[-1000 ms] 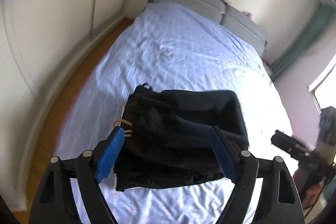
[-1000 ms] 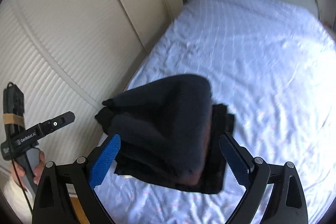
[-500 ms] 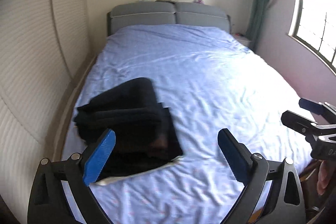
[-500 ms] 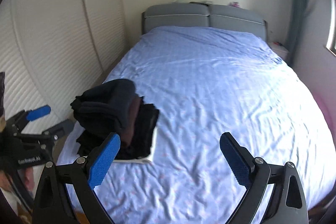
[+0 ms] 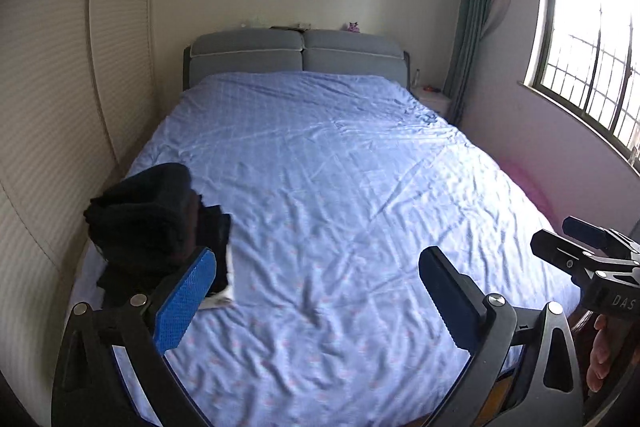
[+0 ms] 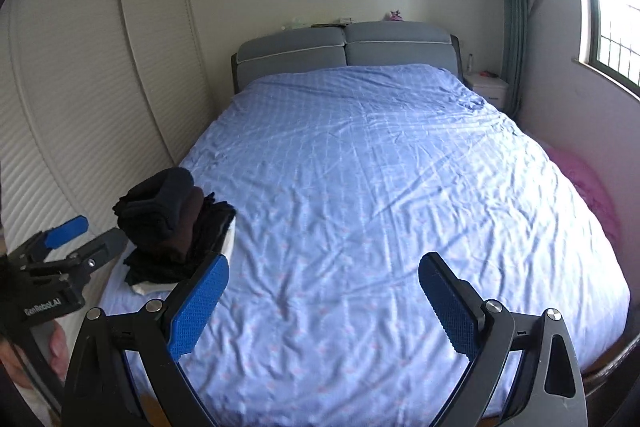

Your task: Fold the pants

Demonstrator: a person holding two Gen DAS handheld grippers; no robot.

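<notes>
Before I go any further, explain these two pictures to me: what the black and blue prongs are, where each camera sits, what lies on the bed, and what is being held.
There is no robot here. A person holds a hand-held claw in each hand, and a wide-angle camera on each looks forward along its two blue-padded fingers.

One picture is from the left claw, with the right claw poking in at its right edge. The other is from the right claw, with the left claw at its left edge.

On the blue bedsheet a stack of folded dark clothes lies near the left edge, by the wardrobe doors.

Both claws are open and hold nothing.
</notes>
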